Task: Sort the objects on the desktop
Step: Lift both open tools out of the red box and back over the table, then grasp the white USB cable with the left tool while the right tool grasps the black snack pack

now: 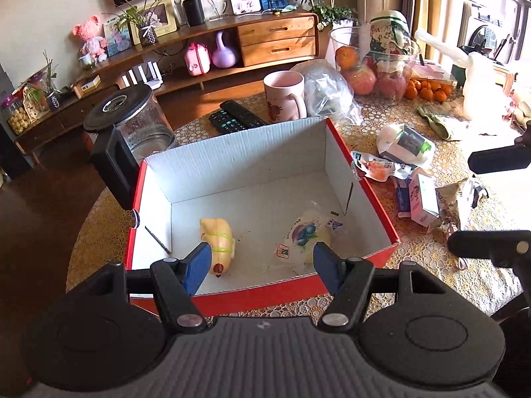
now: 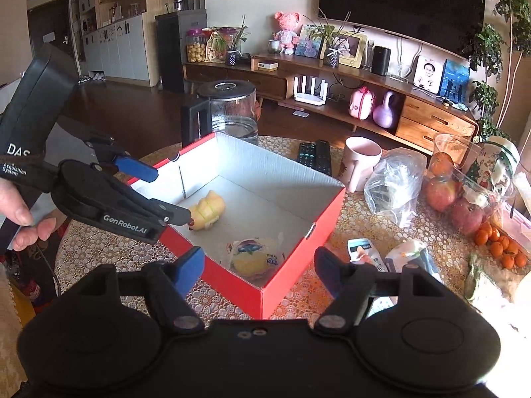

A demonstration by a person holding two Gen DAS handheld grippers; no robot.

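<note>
Left claw: my left claw [image 1: 262,262] hangs over the near edge of the red cardboard box with the white inside [image 1: 232,165], its blue pads [image 1: 199,265] spread wide and nothing between them.
Right claw: my right claw [image 2: 257,265] is likewise spread apart and empty, poised above the box's near corner [image 2: 265,295].
Box contents: a pale yellow wrapped bun with green bands [image 1: 217,243] lies on the box floor at the left; a clear plastic packet with a blue and purple print [image 1: 307,235] lies at the right, apart from the bun.
Tabletop: the box sits on the round tabletop with a gold lace cloth [image 1: 424,258].
Still outside: crumpled snack wrappers and a small white carton [image 1: 421,200] lie beside the box's right wall.
Behind the box: a pink mug [image 1: 285,94], two black remote controls [image 1: 235,117] and a glass kettle with a black lid [image 1: 132,122].
</note>
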